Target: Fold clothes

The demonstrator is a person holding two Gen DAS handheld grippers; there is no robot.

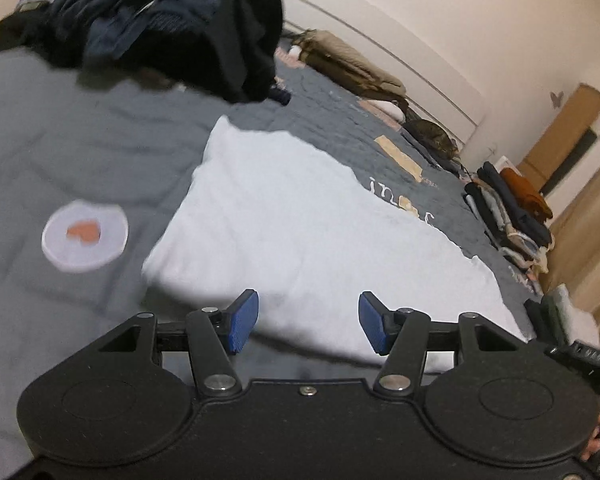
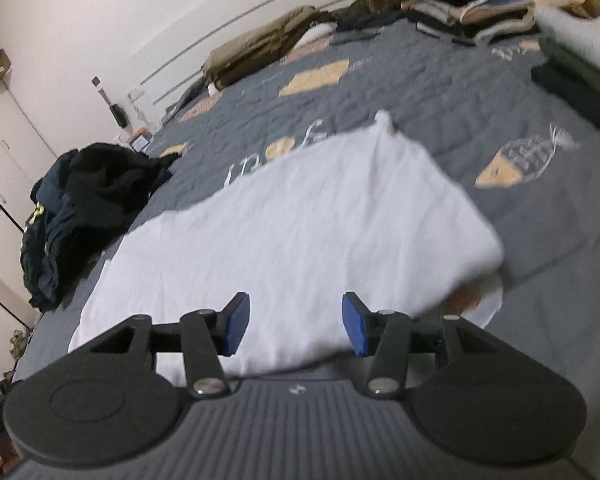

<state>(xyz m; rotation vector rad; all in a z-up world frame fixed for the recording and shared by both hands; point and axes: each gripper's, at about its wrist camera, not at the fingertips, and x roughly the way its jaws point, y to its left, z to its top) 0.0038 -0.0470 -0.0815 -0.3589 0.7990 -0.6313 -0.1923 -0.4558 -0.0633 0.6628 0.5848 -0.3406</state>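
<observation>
A white garment [image 1: 300,232], apparently a T-shirt, is seen lying on the grey quilted bedspread [image 1: 80,152] of a bed, already doubled over into a rough oblong, with one edge raised in a soft fold and a corner sticking up at the far side in the right wrist view. Both tools are held just short of its near edge. The left gripper [image 1: 308,320] is shown with its blue-padded jaws about half open and nothing between them; the cloth lies beyond and below the pads, not touched. The right gripper [image 2: 296,322] is in the same condition: jaws parted to about the middle of their range, widening slightly, empty, with the white fabric only seen through the gap.

Further out, a heap of dark unfolded clothes [image 1: 172,24] is piled on the bed at one side, and a stack of folded clothes [image 2: 472,8] is set at the other side. A round white patch with an orange heart [image 1: 85,236] is stitched on the bedspread beside the garment.

The step in hand is judged to be a release after a fold, the garment being let go. For the next move, either a further fold is called for, needing a fresh grip on two corners of one edge, or the bundle must be lifted across to the folded stack.
</observation>
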